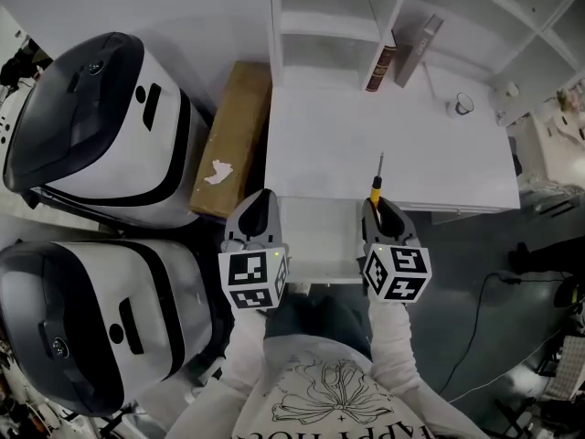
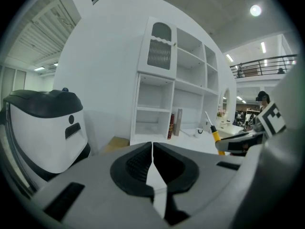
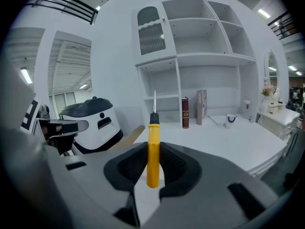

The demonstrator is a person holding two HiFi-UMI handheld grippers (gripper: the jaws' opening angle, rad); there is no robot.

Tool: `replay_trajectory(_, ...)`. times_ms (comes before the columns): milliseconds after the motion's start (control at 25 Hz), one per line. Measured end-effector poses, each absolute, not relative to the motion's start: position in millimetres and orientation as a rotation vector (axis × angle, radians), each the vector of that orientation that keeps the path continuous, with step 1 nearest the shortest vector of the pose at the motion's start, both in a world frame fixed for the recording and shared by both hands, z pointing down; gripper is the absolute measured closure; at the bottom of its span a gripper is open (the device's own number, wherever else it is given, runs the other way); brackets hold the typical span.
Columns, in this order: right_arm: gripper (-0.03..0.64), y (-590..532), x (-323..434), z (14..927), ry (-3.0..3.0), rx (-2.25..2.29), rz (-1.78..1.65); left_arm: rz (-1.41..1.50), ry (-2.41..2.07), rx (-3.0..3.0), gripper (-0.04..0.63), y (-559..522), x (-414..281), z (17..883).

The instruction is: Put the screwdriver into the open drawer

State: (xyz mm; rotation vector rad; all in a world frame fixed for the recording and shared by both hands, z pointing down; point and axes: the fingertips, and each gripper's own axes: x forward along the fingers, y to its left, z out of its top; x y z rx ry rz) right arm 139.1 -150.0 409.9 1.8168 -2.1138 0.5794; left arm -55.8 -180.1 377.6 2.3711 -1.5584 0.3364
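Observation:
My right gripper [image 1: 374, 206] is shut on the yellow handle of the screwdriver [image 1: 376, 188], whose thin metal shaft points away over the front of the white desk [image 1: 439, 167]. In the right gripper view the screwdriver [image 3: 153, 149] stands upright between the black pads of the right gripper [image 3: 153, 151]. My left gripper [image 1: 265, 197] hangs beside it, jaws together with nothing in them; the left gripper [image 2: 152, 149] shows the same. Between the two grippers a white open drawer [image 1: 320, 245] juts out from under the desk's front edge. The screwdriver [image 2: 214, 133] also shows in the left gripper view.
Two large white-and-black machines [image 1: 91, 126] [image 1: 82, 327] stand at the left, with a cardboard box [image 1: 233, 135] against the desk's side. Two books [image 1: 382, 62] [image 1: 418, 51] lean in the shelf unit and a small cup [image 1: 463, 106] sits nearby. A cable [image 1: 475, 327] lies on the floor.

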Motion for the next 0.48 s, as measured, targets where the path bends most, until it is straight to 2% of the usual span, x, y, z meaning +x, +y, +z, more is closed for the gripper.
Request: replay_trajectory(480, 0.545, -155, 142, 461, -2.094, 1.682, 0.688, 0.445, -1.507, 2.290, 0.586, -183, -46, 431)
